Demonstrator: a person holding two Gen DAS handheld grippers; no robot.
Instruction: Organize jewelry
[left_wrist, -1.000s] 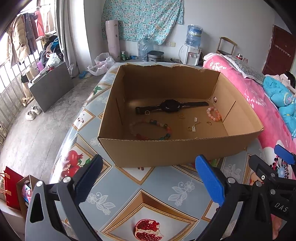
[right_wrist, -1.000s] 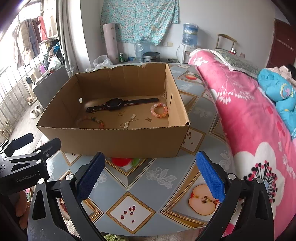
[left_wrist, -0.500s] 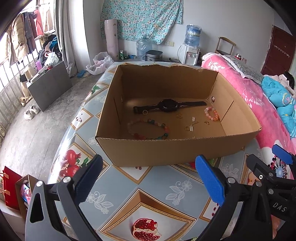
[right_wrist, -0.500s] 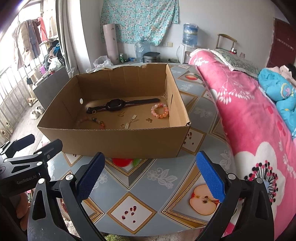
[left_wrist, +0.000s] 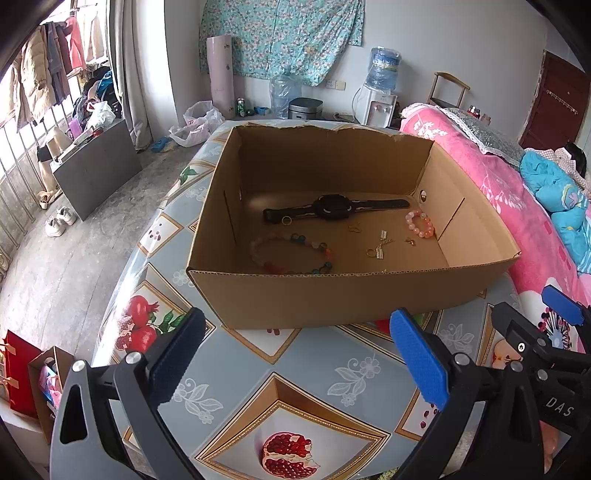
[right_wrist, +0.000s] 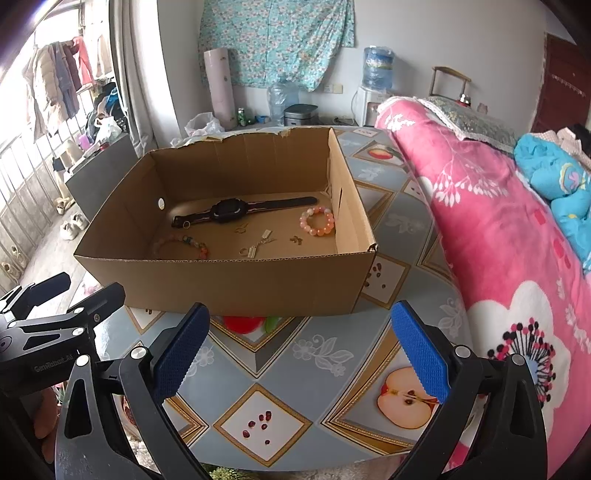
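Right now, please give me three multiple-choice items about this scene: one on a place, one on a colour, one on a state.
1. Where does the black watch lie?
A. on the tablecloth
B. in the cardboard box, near its far wall
C. on the pink bedding

2. What colour is the small bead bracelet near the box's right wall?
A. pink
B. green
C. black

3. How are the left tongs and right tongs?
A. both open, empty
B. both shut
C. left holding a ring

Key: 1 B, the watch rests on the box floor; 2 A, its beads are pink and orange; 3 A, the blue pads stand wide apart.
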